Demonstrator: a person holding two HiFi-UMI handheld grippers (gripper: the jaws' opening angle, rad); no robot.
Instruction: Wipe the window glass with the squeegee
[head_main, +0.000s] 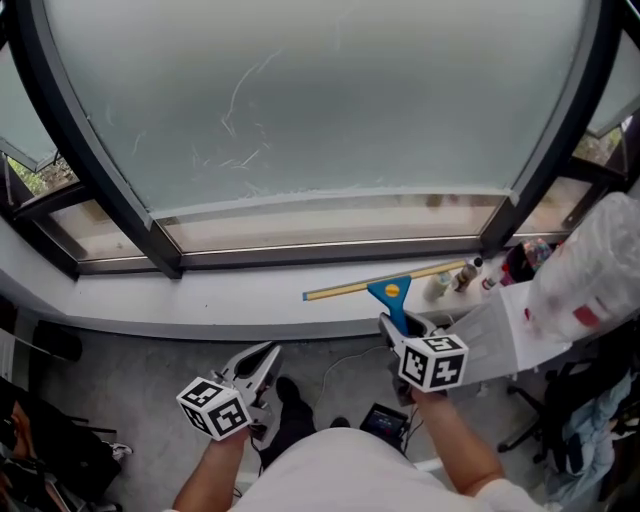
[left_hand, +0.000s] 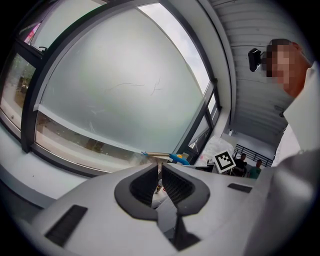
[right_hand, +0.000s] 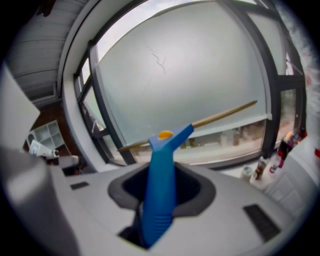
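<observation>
The squeegee (head_main: 390, 290) has a blue handle and a long yellowish blade that hangs just above the white sill (head_main: 230, 300). My right gripper (head_main: 400, 328) is shut on the handle; in the right gripper view the blue handle (right_hand: 160, 190) stands up between the jaws, with the blade (right_hand: 220, 116) in front of the glass. The frosted window glass (head_main: 320, 90) fills the top and bears faint streaks. My left gripper (head_main: 262, 362) hovers below the sill's edge, shut with nothing in it (left_hand: 160, 169). From the left gripper view the squeegee (left_hand: 176, 158) shows to the right.
Dark frame posts (head_main: 110, 170) flank the pane. Small bottles (head_main: 462, 275) stand at the sill's right end, beside a white sheet (head_main: 490, 340) and a clear plastic bag (head_main: 590, 270). Cables and a device (head_main: 385, 425) lie on the floor below.
</observation>
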